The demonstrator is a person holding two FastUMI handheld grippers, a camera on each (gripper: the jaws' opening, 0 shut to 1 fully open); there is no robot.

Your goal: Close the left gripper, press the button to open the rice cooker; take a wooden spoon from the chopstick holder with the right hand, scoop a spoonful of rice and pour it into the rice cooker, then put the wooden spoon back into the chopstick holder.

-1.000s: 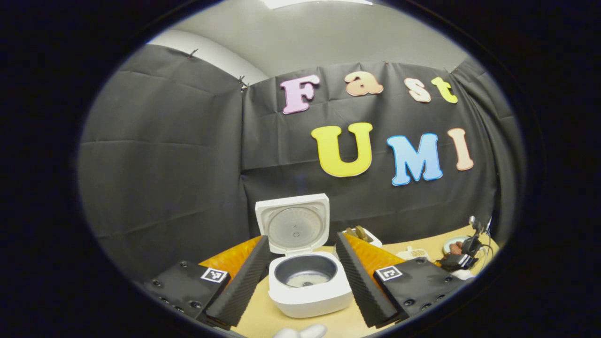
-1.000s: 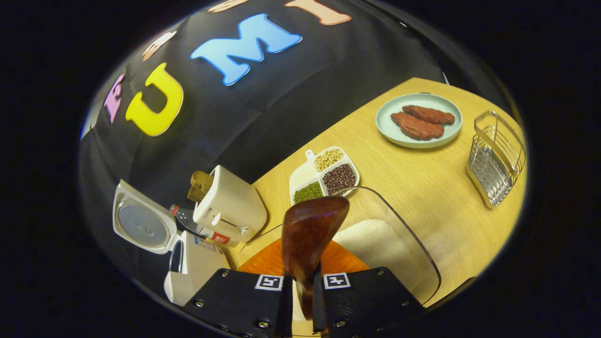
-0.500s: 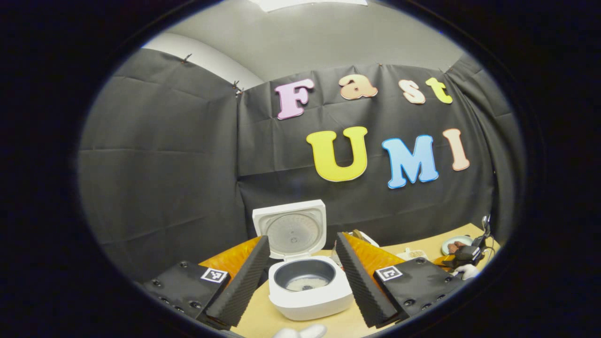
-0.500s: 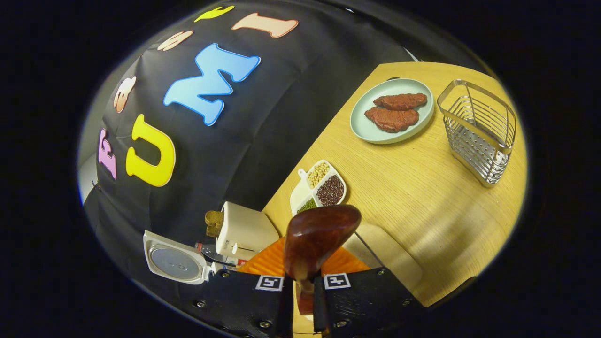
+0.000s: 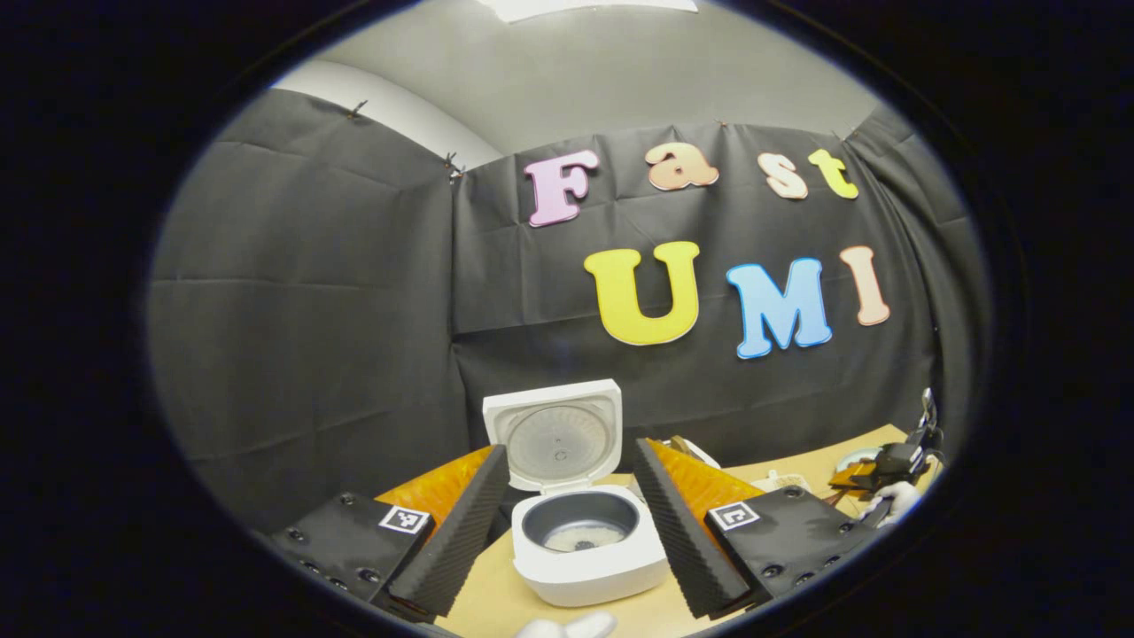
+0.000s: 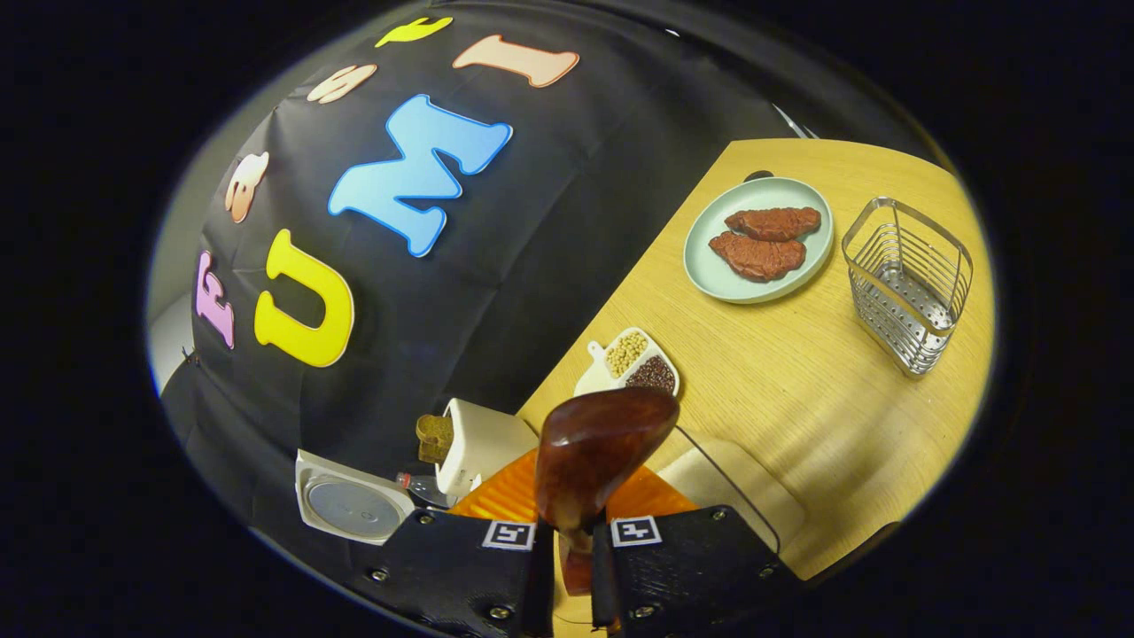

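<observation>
Right claw [image 6: 567,554] stays clamped on the wooden spoon [image 6: 592,461], both fingers pinching the handle, the bowl of the spoon standing up straight ahead of the claw. Compared with half a second ago the right gripper view has eased back a touch: the chopstick holder [image 6: 908,283], a wire basket, now sits a little lower, ahead and to the right, and the plate [image 6: 719,270] with two pieces of meat beside it has dropped down too. A second ago the rice container [image 6: 740,483] lay broad under the spoon with its white heap in plain sight; now just a clear corner of it shows right of the spoon, close by the claw.

Left claw [image 5: 567,523] hangs with its fingers wide apart, gripping nothing, and the rice cooker [image 5: 589,554] stands between them just ahead, lid [image 5: 554,434] upright and open, a little rice in the pot. It has barely shifted in that view. Far off to the right, the other claw has slid nearer the edge.

The tabletop [image 6: 797,372] is pale wood grain. Ahead of the spoon lies a divided dish [image 6: 631,365] of beans; to the left a toaster [image 6: 483,447] with bread in it, and left again the cooker's open lid. Black cloth walls the booth, with a grey ceiling above.
</observation>
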